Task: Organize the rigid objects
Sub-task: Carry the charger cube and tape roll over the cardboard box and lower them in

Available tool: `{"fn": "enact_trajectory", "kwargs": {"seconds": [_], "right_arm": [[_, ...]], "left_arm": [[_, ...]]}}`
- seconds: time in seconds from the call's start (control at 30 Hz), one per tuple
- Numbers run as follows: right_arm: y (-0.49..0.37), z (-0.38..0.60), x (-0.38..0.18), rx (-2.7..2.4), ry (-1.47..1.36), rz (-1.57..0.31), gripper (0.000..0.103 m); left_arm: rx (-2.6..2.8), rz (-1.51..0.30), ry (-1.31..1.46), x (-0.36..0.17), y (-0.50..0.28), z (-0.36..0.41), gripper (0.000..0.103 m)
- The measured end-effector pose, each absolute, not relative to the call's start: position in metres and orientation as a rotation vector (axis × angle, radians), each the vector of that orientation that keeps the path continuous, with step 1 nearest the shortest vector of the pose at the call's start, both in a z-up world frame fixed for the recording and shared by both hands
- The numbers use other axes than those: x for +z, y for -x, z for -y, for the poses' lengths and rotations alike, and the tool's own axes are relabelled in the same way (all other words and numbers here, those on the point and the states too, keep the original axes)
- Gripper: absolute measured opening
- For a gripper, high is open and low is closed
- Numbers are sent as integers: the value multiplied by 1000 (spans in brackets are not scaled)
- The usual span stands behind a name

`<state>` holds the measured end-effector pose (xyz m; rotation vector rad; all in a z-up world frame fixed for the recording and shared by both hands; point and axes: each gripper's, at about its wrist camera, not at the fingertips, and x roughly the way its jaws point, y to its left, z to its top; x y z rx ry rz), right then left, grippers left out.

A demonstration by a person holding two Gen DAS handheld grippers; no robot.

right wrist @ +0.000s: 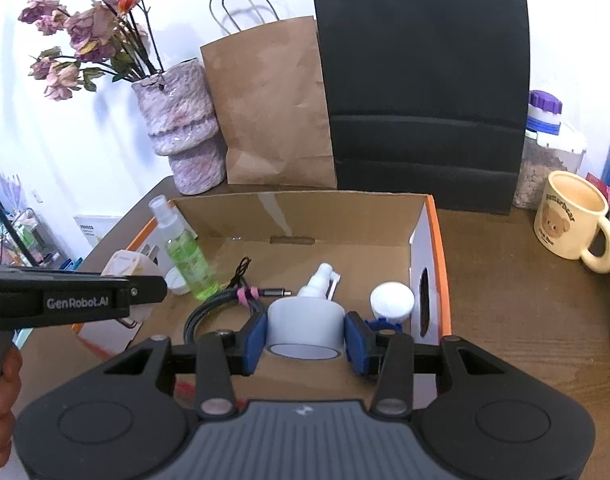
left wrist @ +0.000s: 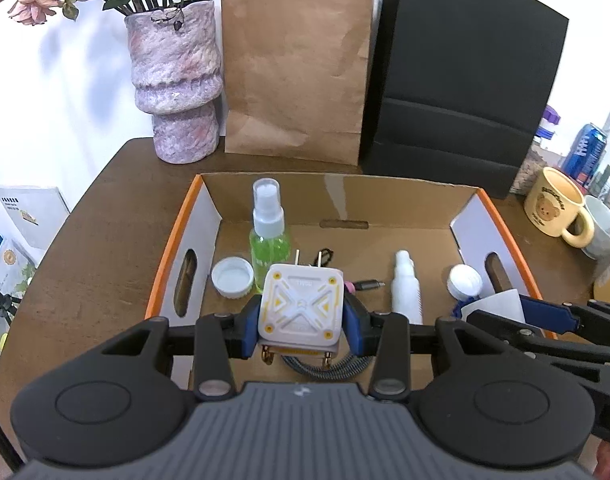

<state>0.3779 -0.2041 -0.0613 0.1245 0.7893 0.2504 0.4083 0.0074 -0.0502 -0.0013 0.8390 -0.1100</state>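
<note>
My left gripper [left wrist: 301, 322] is shut on a white and yellow plug adapter [left wrist: 301, 306], held over the near part of the cardboard box [left wrist: 345, 200]. My right gripper [right wrist: 303, 336] is shut on a grey tape roll [right wrist: 305, 326], held over the same box [right wrist: 305, 212] on its right side. In the box lie a green spray bottle [left wrist: 268, 236], a white cap [left wrist: 232, 277], a white spray bottle [left wrist: 405, 288], a white lidded jar [left wrist: 465, 280] and a coiled cable [right wrist: 221, 310]. The left gripper and adapter [right wrist: 123, 266] show at the left of the right wrist view.
The box sits on a brown table [left wrist: 105, 248]. Behind it stand a pink vase with dried flowers [left wrist: 177, 84], a brown paper bag [left wrist: 297, 72] and a black paper bag [left wrist: 461, 88]. A bear mug [right wrist: 571, 220], a jar and cans stand at the right.
</note>
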Motion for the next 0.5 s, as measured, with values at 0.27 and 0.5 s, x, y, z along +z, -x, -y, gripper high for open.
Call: {"fn": "enact_trajectory", "kwargs": {"seconds": [0.27, 0.5], "right_arm": [[-398, 194, -68, 240, -109, -789, 42], [-406, 192, -75, 222, -100, -801, 42]], "left_arm": [[-123, -831, -10, -58, -428, -5, 42], [-130, -833, -27, -66, -439, 0, 42]]}}
